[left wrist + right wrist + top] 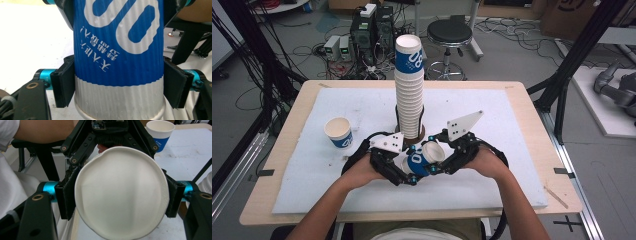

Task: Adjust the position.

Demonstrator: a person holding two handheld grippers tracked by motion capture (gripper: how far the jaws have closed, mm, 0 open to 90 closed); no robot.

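Between both pairs of black jaws at once we have a blue-and-white ribbed paper cup (pixel 422 159), lying on its side just above the white foam mat (pixel 492 180). Our left gripper (pixel 117 83) is clamped across the cup's lower wall near the base, pads pressing the ribbed sides. Our right gripper (pixel 120 195) grips the open mouth, and that white rim is already squeezed out of round, flattened where the pads bite.

That is our first worry: clench any harder at the mouth and we judge the rim will crease or fold. Second, if this is two nested cups being parted, pulling off-axis could wedge them tighter or twist the paper.

Just beyond the jaws stands a tall stack of the same ribbed paper cups (pixel 409 90) on a round brown base (pixel 418 136). It looks top-heavy, and a jerk as the cup lets go could send a gripper into it. Off past the left gripper, a single upright paper cup (pixel 338 132) sits well apart, safe enough.
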